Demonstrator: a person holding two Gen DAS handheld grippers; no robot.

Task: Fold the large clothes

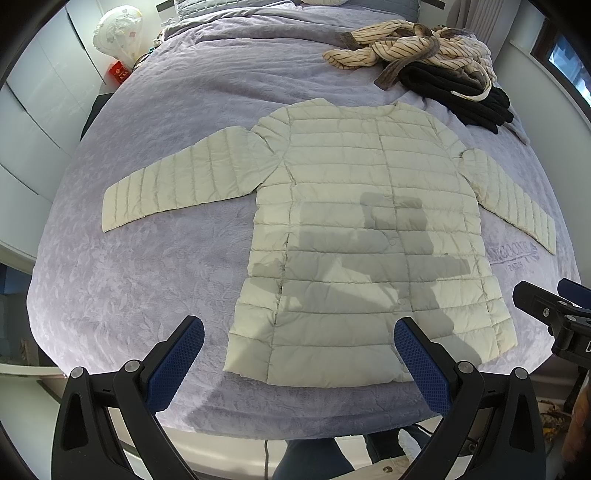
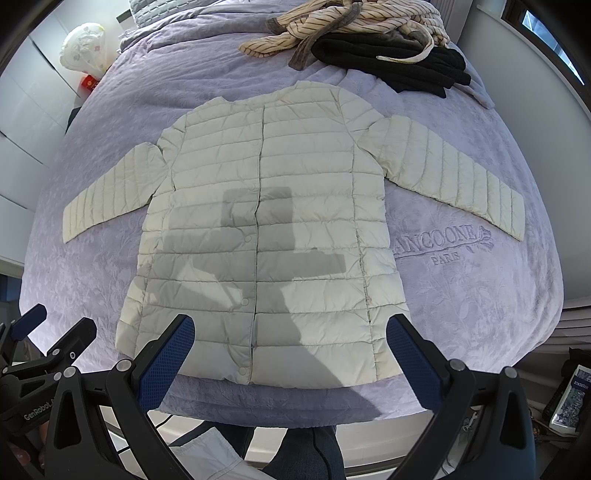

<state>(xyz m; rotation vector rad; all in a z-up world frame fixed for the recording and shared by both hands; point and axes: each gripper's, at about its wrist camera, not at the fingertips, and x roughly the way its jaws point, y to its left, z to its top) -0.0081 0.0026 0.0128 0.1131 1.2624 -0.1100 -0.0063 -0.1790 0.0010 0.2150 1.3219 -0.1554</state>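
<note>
A cream quilted puffer jacket [image 1: 354, 206] [image 2: 266, 173] lies flat, front up and snapped shut, on a lavender bed cover [image 1: 147, 277] [image 2: 461, 295]. Both sleeves spread out sideways. Its hem is nearest me. My left gripper [image 1: 299, 332] hovers open above the hem's left half, holding nothing. My right gripper [image 2: 291, 332] hovers open above the hem's right half, also holding nothing. Each gripper shows at the edge of the other's view, the right gripper [image 1: 554, 314] at right and the left gripper [image 2: 44, 343] at left. Their shadows fall across the jacket body.
A pile of striped beige clothes [image 1: 402, 48] [image 2: 351, 26] and a black garment [image 1: 461, 96] [image 2: 399, 62] sits at the far right of the bed. A white bag [image 1: 118, 33] stands beside the bed at far left. A person's legs [image 2: 306, 454] are at the near edge.
</note>
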